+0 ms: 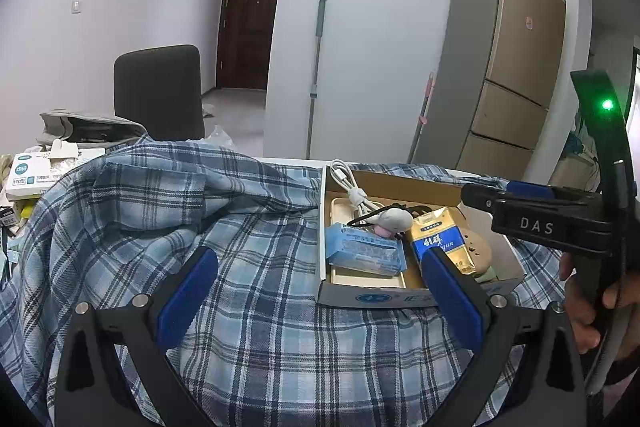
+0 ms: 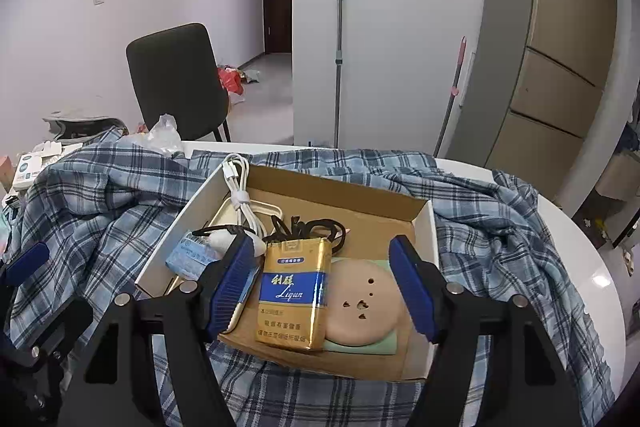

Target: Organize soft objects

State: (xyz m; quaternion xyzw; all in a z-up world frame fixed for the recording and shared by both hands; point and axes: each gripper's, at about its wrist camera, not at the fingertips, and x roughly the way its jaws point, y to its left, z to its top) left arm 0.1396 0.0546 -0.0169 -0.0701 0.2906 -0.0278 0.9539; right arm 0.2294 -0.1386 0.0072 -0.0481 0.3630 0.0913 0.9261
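Note:
A blue plaid shirt (image 1: 240, 211) (image 2: 100, 195) lies rumpled across the table. An open cardboard box (image 1: 322, 227) (image 2: 192, 211) sits on it. Inside are a gold pack (image 2: 294, 291), a blue tissue pack (image 1: 362, 251) (image 2: 188, 255), a coiled white cable (image 2: 240, 195), a black cord, a small grey soft toy (image 1: 394, 219) and a pink round puff (image 2: 360, 303) on a green pad. My left gripper (image 1: 320, 295) is open over the shirt, just left of the box. My right gripper (image 2: 324, 287) is open above the box, with the gold pack lying between its pads, unpressed.
A white round table (image 2: 580, 267) carries everything. A white carton (image 1: 44, 171) and a grey bag (image 1: 80, 127) stand at the far left. Behind are a dark chair (image 1: 160, 91), a mop pole (image 1: 316, 67) and a tall fridge (image 1: 508, 67). A hand (image 1: 588, 307) holds the right gripper.

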